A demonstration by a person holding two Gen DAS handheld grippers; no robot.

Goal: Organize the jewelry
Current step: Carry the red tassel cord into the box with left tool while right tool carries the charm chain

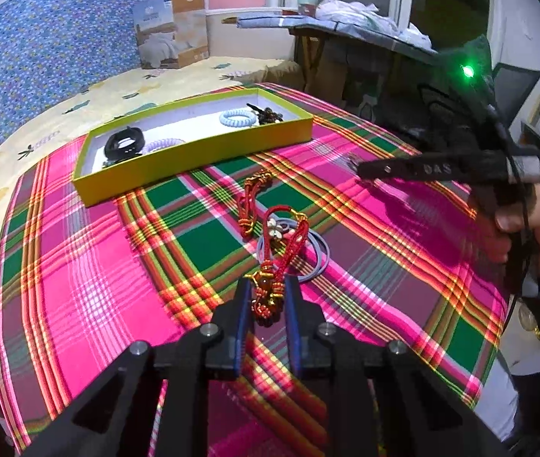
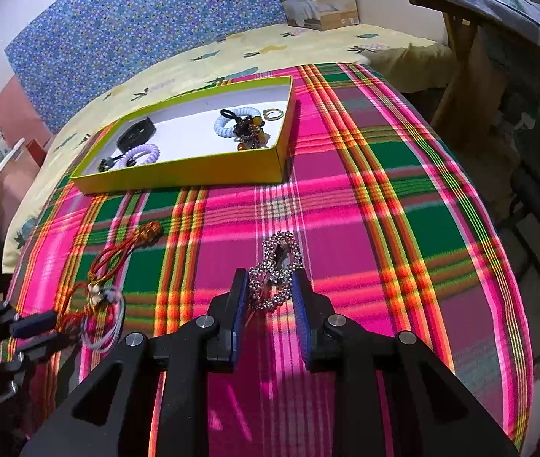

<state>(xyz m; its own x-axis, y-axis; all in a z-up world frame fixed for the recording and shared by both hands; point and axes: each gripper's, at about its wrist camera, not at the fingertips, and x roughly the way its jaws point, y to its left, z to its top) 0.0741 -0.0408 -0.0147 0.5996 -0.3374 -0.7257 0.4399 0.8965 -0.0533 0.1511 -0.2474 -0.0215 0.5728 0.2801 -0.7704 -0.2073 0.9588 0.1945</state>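
- The left gripper [image 1: 266,297] sits low over the plaid cloth [image 1: 91,266] on the bed, its blue-padded fingers [image 1: 245,304] narrowed around the knotted end of a red braided cord [image 1: 268,297]; whether the pads actually press it I cannot tell.
- That cord loops away toward 12 o'clock from the fingers, crossing a pair of pale lilac bangles [image 1: 317,257] lying flat on the cloth.
- A second red and gold cord [image 1: 250,202] lies farther out at 12 o'clock, between the bangles and the box.
- The right gripper [image 2: 271,293] has its fingers [image 2: 240,297] closed in on either side of a rhinestone hair clip [image 2: 275,270], which sticks out past the tips toward 12 o'clock.
- The yellow-green box [image 2: 182,173] sits at 11 o'clock from the right gripper, well apart from it.
- Inside the box: a black band [image 2: 136,133] and a lilac coil tie [image 2: 142,152] at its left end, a pale blue coil tie [image 2: 228,122], brown beads [image 2: 250,133] and a gold ring [image 2: 273,114] at its right end.
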